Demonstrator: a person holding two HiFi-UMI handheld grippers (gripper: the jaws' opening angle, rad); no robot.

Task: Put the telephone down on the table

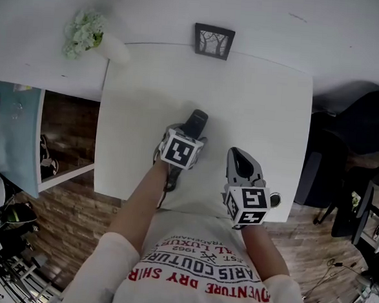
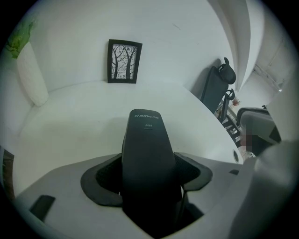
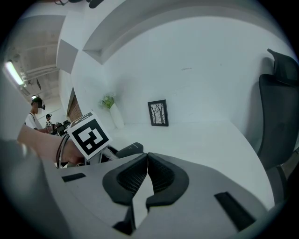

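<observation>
A black telephone handset (image 1: 196, 122) (image 2: 147, 140) lies lengthwise between the jaws of my left gripper (image 1: 189, 136) (image 2: 147, 155), with its far end over the white table (image 1: 257, 107). Both pads sit against the handset's sides. Whether its tip rests on the table I cannot tell. My right gripper (image 1: 239, 157) (image 3: 148, 156) hovers near the table's front edge, to the right of the left one, shut with its pads together and nothing between them. The right gripper view shows the left gripper's marker cube (image 3: 88, 135) and the handset's end (image 3: 128, 149) beside it.
A small framed tree picture (image 1: 214, 41) (image 2: 124, 61) (image 3: 158, 113) stands at the table's back edge against the wall. A white vase with green flowers (image 1: 88, 33) (image 3: 112, 109) sits back left. A black office chair (image 1: 345, 145) (image 2: 219, 84) is on the right.
</observation>
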